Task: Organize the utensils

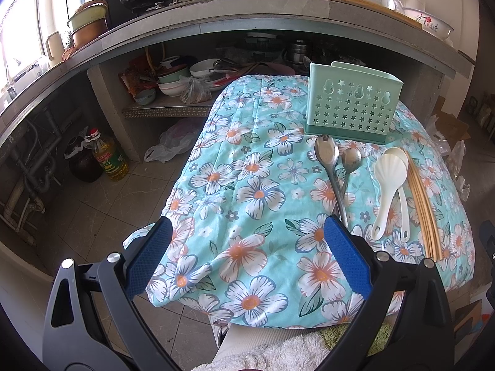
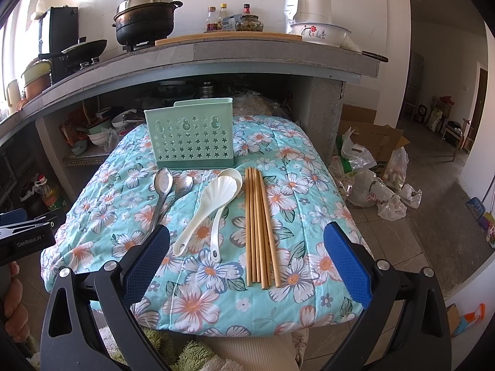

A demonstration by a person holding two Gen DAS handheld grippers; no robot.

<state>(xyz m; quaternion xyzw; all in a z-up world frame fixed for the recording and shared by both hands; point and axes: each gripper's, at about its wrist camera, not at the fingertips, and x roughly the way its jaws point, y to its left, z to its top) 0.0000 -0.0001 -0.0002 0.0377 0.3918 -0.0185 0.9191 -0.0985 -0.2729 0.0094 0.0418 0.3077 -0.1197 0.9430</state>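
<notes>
Both grippers hover at the near edge of the table with jaws spread wide, grasping nothing: the left gripper (image 1: pixel 246 232) over bare cloth (image 1: pixel 247 185), the right gripper (image 2: pixel 247 239) over the chopsticks (image 2: pixel 259 225). The green holder (image 2: pixel 189 136) stands upright near the far edge. Just before it lie two metal spoons (image 2: pixel 167 191), two white spoons (image 2: pixel 210 204) and the chopsticks, side by side.

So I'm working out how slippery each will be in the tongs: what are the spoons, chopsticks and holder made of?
Two metal spoons: shiny and reflective, likely steel. Two white spoons: smooth, matte cream, probably plastic. Chopsticks: tan with visible grain, seemingly wood or bamboo. Holder: mint green with star cut-outs, evidently moulded plastic.
</notes>
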